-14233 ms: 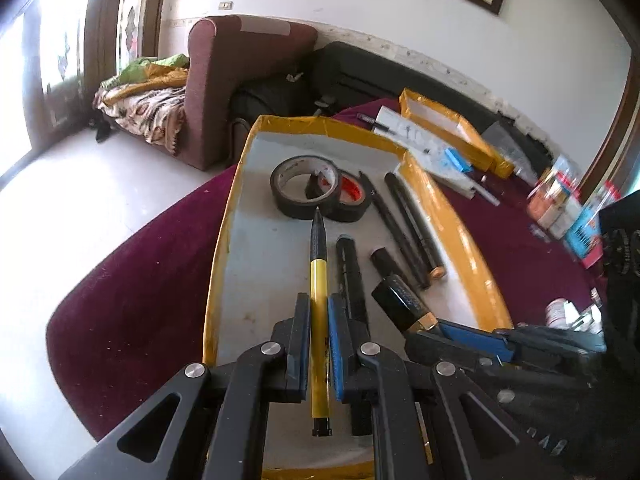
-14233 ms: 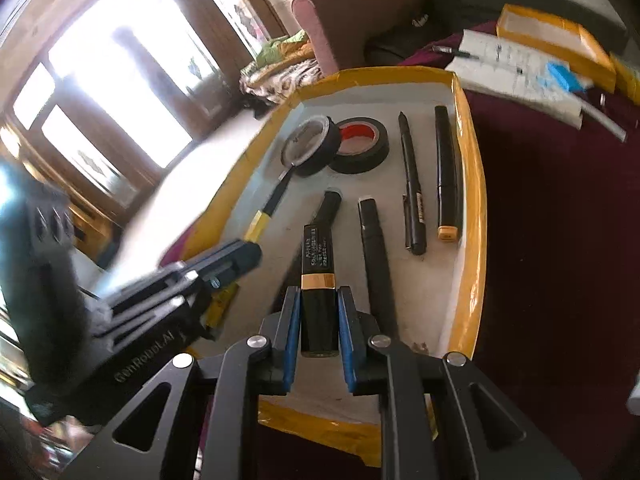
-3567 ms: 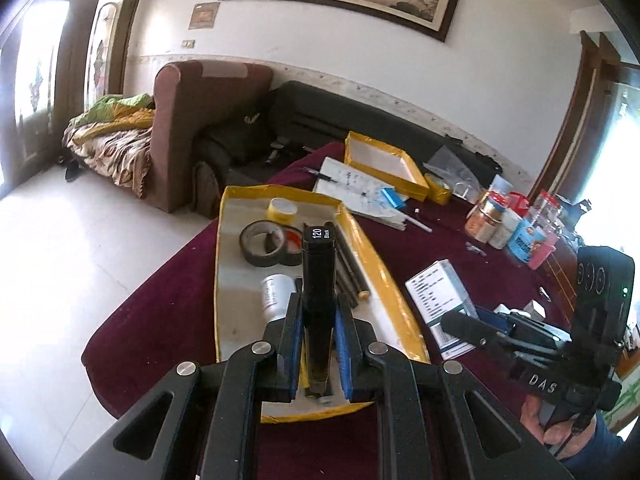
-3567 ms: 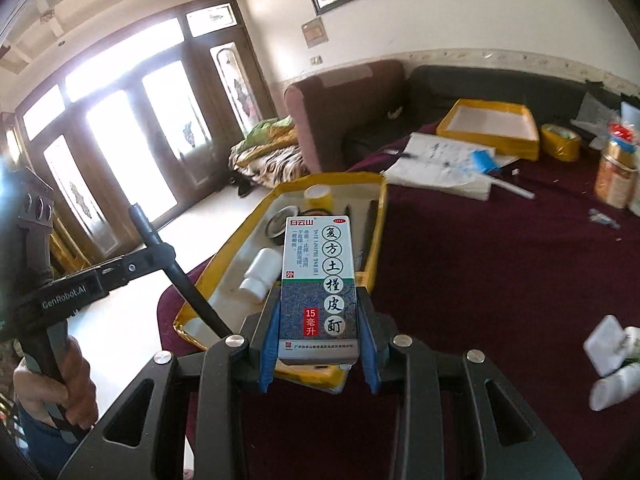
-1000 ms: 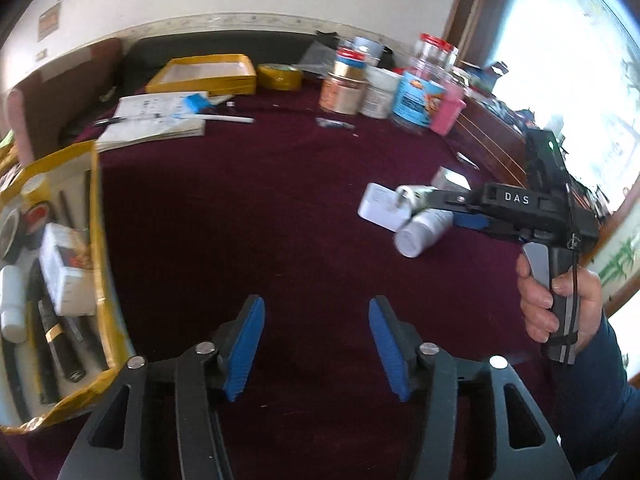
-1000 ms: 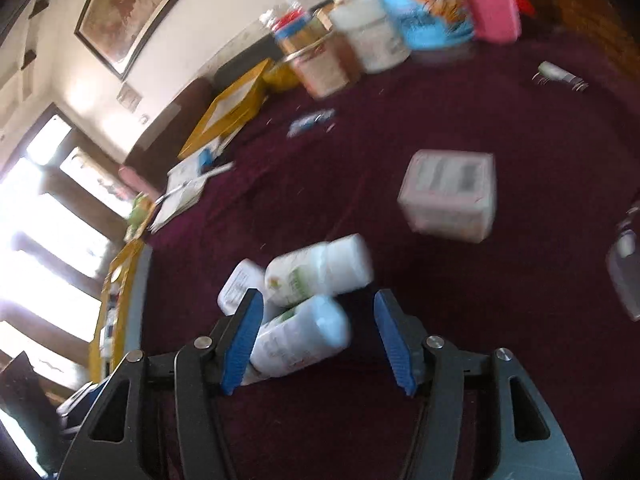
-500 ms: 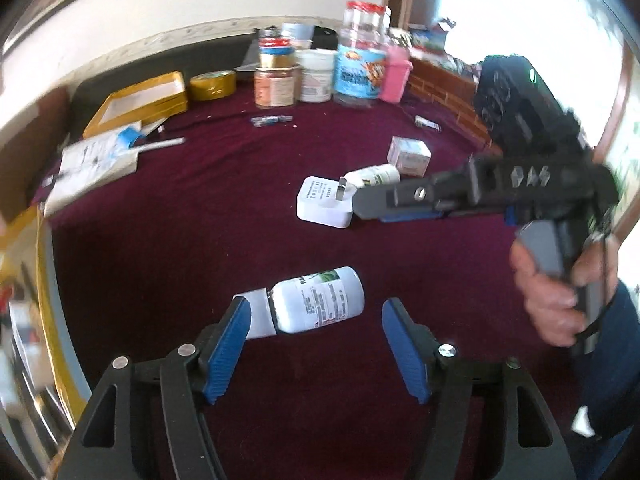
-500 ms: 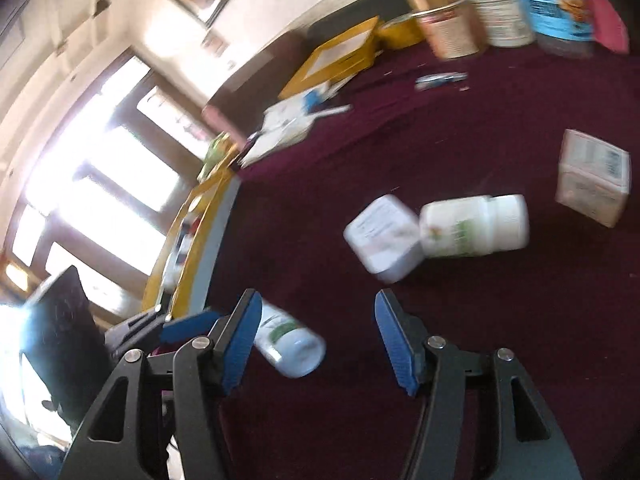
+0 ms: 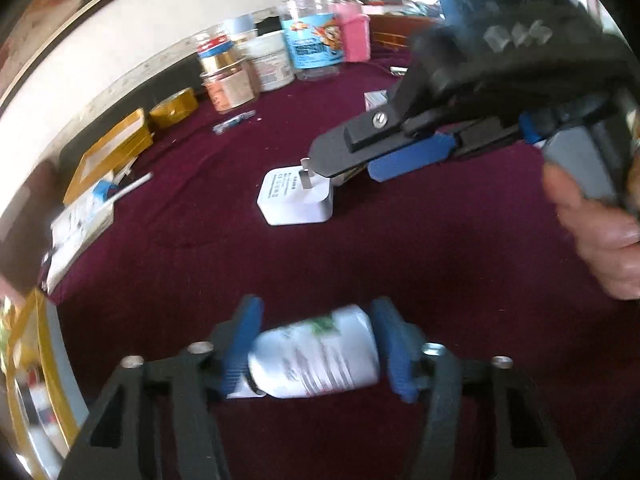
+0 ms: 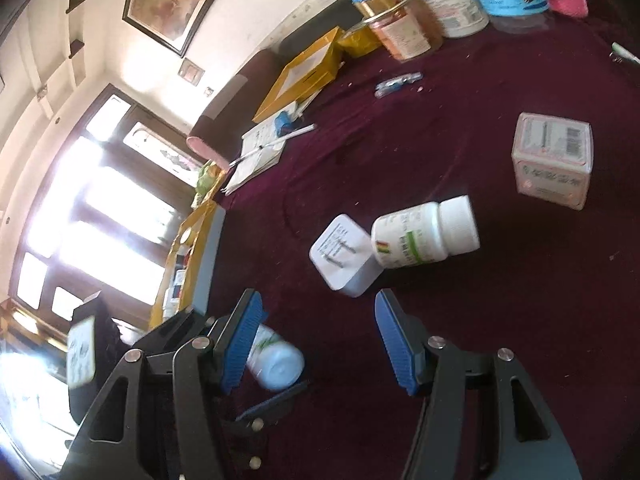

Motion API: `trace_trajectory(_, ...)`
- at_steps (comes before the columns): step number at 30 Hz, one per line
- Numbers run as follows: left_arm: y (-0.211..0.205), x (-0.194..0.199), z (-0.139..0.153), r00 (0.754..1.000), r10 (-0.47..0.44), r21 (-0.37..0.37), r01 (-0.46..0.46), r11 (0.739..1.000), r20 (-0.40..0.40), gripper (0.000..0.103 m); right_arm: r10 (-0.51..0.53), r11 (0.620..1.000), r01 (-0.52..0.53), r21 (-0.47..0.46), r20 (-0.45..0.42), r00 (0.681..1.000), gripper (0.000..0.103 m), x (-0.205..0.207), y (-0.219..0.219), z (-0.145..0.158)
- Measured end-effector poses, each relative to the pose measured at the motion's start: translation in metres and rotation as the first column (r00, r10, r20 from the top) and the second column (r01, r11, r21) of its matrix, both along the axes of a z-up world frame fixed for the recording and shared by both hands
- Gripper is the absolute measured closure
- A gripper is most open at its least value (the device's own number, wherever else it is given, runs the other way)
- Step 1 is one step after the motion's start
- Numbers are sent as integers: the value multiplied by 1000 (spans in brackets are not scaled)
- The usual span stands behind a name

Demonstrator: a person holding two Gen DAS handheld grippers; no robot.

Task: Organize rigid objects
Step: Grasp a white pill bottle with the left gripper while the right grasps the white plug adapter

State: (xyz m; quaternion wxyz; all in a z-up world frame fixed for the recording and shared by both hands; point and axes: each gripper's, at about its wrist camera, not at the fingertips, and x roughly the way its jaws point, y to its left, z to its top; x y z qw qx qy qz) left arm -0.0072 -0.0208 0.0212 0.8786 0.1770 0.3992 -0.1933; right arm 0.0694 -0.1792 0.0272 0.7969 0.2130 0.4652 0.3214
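Maroon tablecloth [image 10: 500,320] held a white plug adapter [image 10: 346,256]; its printed label was illegible. Second pill bottle [image 10: 426,236] touched the adapter. Nearer the camera, left gripper [image 9: 316,344] spanned a blurred white bottle [image 9: 314,360], pads apparently touching it. Right gripper [image 10: 320,336] gaped wide, empty.

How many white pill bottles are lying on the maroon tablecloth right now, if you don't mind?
2: one bottle between the left gripper fingers, another bottle beside the white charger. Others may be hidden.

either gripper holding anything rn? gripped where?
Left gripper brackets a lying white pill bottle end to end, cap and base; firm contact is too blurred to tell. Right gripper is open, empty.
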Motion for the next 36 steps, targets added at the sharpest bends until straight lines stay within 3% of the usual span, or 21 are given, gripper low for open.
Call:
trace_trajectory(6,32,-25,11,992,121,-145,-125,982,-32,49,-9,992,18,-123,71,997,44,-1,9,0)
trace_trajectory(11,48,-36,11,993,116,-176,-119,977,-26,48,21,981,0,-195,106,994,44,-2,22,-2)
trace_trajectory(15,51,-49,13,996,79,-195,-83,977,-29,30,25,959,19,-282,152,988,40,-1,33,4)
trace_trajectory(18,53,-60,12,998,65,-180,-66,981,-11,26,44,940,17,-340,172,984,37,6,45,5)
trace_trajectory(21,62,-70,12,998,65,-211,-68,975,-24,23,83,919,-1,-394,190,978,37,14,62,3)
trace_trajectory(27,94,-80,11,986,135,-320,-160,934,-99,22,125,909,-24,-415,216,968,37,18,80,-4)
trace_trajectory(28,98,-82,11,982,158,-329,-184,926,-106,22,134,912,-39,-408,208,969,44,16,81,-6)
trace_trajectory(29,104,-83,10,977,174,-350,-206,914,-122,22,147,908,-53,-415,199,969,58,14,83,-7)
trace_trajectory(30,109,-82,10,973,181,-374,-222,900,-144,22,163,902,-66,-426,195,967,61,12,85,-8)
trace_trajectory(33,121,-76,5,947,219,-422,-303,855,-235,22,187,883,-66,-465,221,957,62,3,90,-8)
trace_trajectory(36,120,-69,0,928,252,-419,-351,838,-274,22,196,872,-65,-486,225,954,62,0,93,-11)
